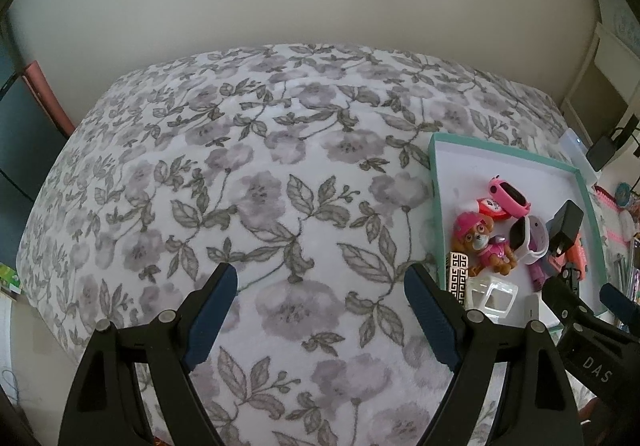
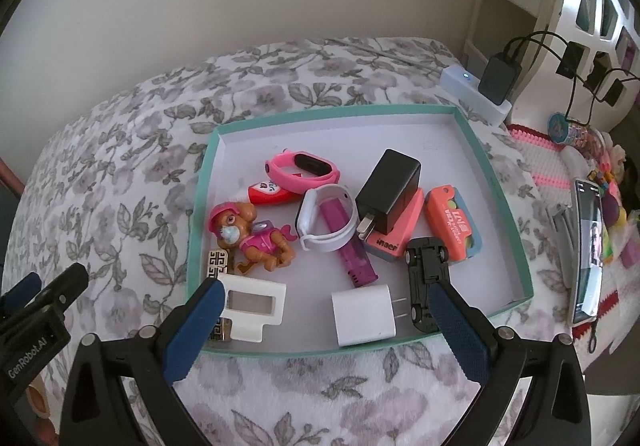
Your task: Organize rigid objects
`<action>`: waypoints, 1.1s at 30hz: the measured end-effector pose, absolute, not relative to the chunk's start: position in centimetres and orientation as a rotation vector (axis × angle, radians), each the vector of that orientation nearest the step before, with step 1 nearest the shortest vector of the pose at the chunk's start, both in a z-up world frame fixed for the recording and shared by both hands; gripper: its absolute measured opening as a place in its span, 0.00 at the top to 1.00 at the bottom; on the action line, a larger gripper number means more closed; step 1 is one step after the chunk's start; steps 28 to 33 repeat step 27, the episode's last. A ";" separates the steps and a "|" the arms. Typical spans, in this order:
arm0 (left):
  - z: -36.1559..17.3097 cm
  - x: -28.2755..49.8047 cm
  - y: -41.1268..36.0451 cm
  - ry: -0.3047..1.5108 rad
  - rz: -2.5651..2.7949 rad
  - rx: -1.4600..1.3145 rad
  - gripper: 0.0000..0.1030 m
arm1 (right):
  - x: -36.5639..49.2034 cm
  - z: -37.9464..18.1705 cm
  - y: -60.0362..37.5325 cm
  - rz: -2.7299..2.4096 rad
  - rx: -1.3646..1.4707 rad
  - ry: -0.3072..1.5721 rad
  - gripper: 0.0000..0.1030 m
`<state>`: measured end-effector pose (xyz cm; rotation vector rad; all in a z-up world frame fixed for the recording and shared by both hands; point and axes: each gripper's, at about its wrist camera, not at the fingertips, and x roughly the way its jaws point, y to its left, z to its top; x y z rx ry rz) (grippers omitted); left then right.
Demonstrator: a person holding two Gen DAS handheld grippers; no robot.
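Both hand-held grippers gape empty: the left hand-held gripper [image 1: 320, 288] over bare floral bed [image 1: 248, 149], the right hand-held gripper [image 2: 328, 304] facing the teal tray [image 2: 516, 246], likely choosing among its jumbled toys and chargers, white charger [image 2: 364, 314] nearest.

Inside a shallow teal-rimmed tray [image 2: 500, 181] on the floral bedspread: pup figurine [image 2: 256, 236], pink band [image 2: 304, 169], white band [image 2: 326, 221] over a purple tube [image 2: 352, 246]. Nearer the front: black charger [image 2: 390, 189] propped on a coral eraser [image 2: 400, 234], white plug [image 2: 362, 316], overturned toy car [image 2: 426, 270].

One tray [image 2: 496, 181] holds two wristbands: pink [image 2: 304, 167], white [image 2: 328, 221]. Two chargers: black [image 2: 390, 189], white [image 2: 362, 312]. One toy dog [image 2: 250, 236], one toy car [image 2: 426, 278].
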<state>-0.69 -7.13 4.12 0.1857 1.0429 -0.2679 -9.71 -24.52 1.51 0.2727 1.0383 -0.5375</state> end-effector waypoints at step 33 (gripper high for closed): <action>4.5 -1.1 -7.0 1.032 -0.250 0.169 0.16 | -9.4 1.5 -24.4 -0.516 0.246 1.050 0.00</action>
